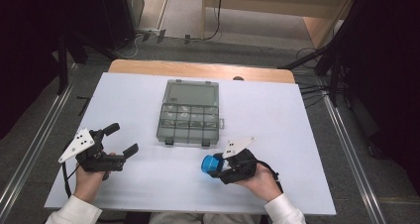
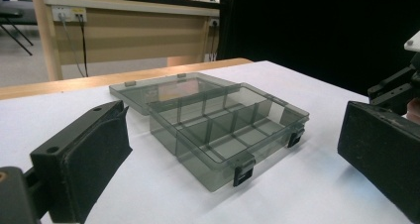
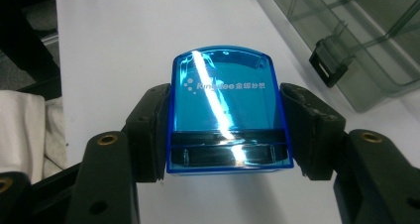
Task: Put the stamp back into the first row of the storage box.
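Note:
A smoky clear compartment box (image 1: 190, 119) lies open at the table's middle, its lid (image 1: 192, 93) folded back flat, and it reappears in the left gripper view (image 2: 225, 130). My right gripper (image 1: 214, 165) is shut on a small blue translucent case (image 1: 209, 163), low over the table in front of the box. In the right gripper view both pads press the sides of the blue case (image 3: 226, 110). My left gripper (image 1: 124, 140) sits at the front left, open and holding nothing, pointing toward the box.
The white table top (image 1: 277, 120) has a wooden strip (image 1: 198, 69) along its far edge. The box's black latches (image 2: 242, 174) face me. A white sleeve (image 3: 27, 130) lies at the left of the right gripper view.

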The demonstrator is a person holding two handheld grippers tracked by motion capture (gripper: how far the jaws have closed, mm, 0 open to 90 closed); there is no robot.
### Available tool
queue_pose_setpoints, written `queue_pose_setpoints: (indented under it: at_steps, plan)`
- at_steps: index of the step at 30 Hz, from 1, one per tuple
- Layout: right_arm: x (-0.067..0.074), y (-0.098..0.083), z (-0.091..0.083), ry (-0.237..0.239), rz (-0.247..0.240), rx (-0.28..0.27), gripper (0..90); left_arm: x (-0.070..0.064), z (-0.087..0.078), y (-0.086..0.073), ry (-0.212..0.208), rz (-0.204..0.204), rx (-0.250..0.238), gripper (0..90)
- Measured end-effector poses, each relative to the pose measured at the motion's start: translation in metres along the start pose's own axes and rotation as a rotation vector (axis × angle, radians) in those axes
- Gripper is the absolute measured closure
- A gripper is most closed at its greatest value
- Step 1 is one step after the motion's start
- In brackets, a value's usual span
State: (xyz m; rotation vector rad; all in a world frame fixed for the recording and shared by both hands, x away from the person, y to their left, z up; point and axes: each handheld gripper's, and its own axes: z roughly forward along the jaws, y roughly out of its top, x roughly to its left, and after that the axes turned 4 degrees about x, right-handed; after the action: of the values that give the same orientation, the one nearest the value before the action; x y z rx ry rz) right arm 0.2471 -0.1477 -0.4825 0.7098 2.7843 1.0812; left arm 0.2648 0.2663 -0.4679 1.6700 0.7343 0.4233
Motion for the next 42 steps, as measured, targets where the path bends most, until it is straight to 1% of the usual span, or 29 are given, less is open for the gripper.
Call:
queue_pose_setpoints:
  at_steps: [3, 4, 8, 9, 10, 12, 13, 14, 15, 17, 18, 22, 23, 24, 25, 26, 27, 28, 31, 32, 36, 37, 38, 41, 42]
  plan:
    - [-0.002, 0.004, -0.003, 0.007, 0.0, -0.003, 42.1, 0.001, -0.001, 0.0, 0.002, -0.005, -0.004, 0.0]
    - [-0.006, 0.007, -0.005, 0.02, 0.005, -0.011, 42.1, 0.001, -0.001, 0.0, 0.004, -0.004, -0.004, 0.0]
    - [-0.014, 0.014, -0.009, 0.036, -0.008, -0.003, 42.1, 0.0, -0.001, 0.0, 0.006, -0.002, 0.0, 0.0]
    - [-0.014, 0.014, -0.009, 0.036, -0.008, -0.003, 42.1, 0.0, -0.001, 0.0, 0.006, -0.002, 0.0, 0.0]
    - [-0.018, 0.019, -0.011, 0.045, -0.008, 0.006, 42.1, 0.0, 0.0, 0.0, 0.007, -0.001, 0.002, 0.0]
    - [-0.02, 0.021, -0.012, 0.045, -0.013, 0.012, 42.1, 0.0, 0.0, 0.0, 0.007, -0.001, 0.001, 0.0]
    - [-0.025, 0.028, -0.015, 0.055, -0.016, 0.022, 42.2, 0.0, 0.0, 0.0, 0.007, -0.002, 0.001, 0.0]
    - [-0.026, 0.031, -0.016, 0.057, -0.022, 0.021, 42.1, 0.0, -0.001, -0.001, 0.008, -0.003, 0.003, 0.0]
    - [-0.026, 0.031, -0.016, 0.057, -0.022, 0.021, 42.1, 0.0, -0.001, -0.001, 0.008, -0.003, 0.003, 0.0]
    - [-0.03, 0.037, -0.019, 0.066, -0.021, 0.025, 42.1, 0.0, 0.0, -0.001, 0.009, -0.005, 0.005, 0.0]
    - [-0.034, 0.043, -0.021, 0.064, -0.025, 0.031, 42.1, 0.001, -0.001, -0.001, 0.008, -0.002, 0.005, 0.0]
    - [-0.041, 0.054, -0.023, 0.066, -0.02, 0.041, 42.2, 0.0, -0.001, -0.001, 0.006, -0.008, -0.001, 0.0]
    - [-0.041, 0.054, -0.023, 0.066, -0.02, 0.041, 42.2, 0.0, -0.001, -0.001, 0.006, -0.008, -0.001, 0.0]
    - [-0.045, 0.058, -0.023, 0.062, -0.02, 0.05, 42.2, 0.001, -0.001, -0.001, 0.006, -0.01, 0.0, 0.0]
    - [-0.045, 0.058, -0.023, 0.062, -0.02, 0.05, 42.2, 0.001, -0.001, -0.001, 0.006, -0.01, 0.0, 0.0]
    - [-0.05, 0.062, -0.024, 0.077, -0.016, 0.035, 42.1, 0.001, -0.002, -0.001, 0.005, -0.011, -0.001, 0.0]
    - [-0.05, 0.062, -0.024, 0.077, -0.016, 0.035, 42.1, 0.0, -0.002, -0.001, 0.006, -0.013, -0.002, 0.0]
    - [-0.054, 0.065, -0.024, 0.078, -0.011, 0.035, 42.2, 0.001, -0.002, -0.001, 0.007, -0.012, -0.002, 0.0]
    - [-0.057, 0.069, -0.024, 0.068, -0.009, 0.05, 42.1, 0.001, -0.002, -0.001, 0.007, -0.014, -0.003, 0.0]
    - [-0.062, 0.072, -0.025, 0.062, -0.004, 0.051, 42.1, 0.001, -0.002, -0.001, 0.007, -0.019, -0.003, 0.0]
    - [-0.071, 0.08, -0.025, 0.053, 0.007, 0.053, 42.1, 0.002, -0.002, -0.001, 0.007, -0.024, -0.006, 0.0]
    - [-0.071, 0.08, -0.025, 0.053, 0.007, 0.053, 42.1, 0.002, -0.003, -0.001, 0.006, -0.025, -0.007, 0.0]
    - [-0.075, 0.084, -0.025, 0.059, 0.014, 0.056, 42.1, 0.002, -0.003, -0.001, 0.006, -0.026, -0.008, 0.0]
    - [-0.08, 0.089, -0.023, 0.06, 0.012, 0.065, 42.1, 0.002, -0.003, -0.002, 0.005, -0.034, -0.011, 0.0]
    - [-0.084, 0.094, -0.022, 0.07, 0.004, 0.074, 42.1, 0.002, -0.004, -0.002, 0.004, -0.036, -0.011, 0.0]
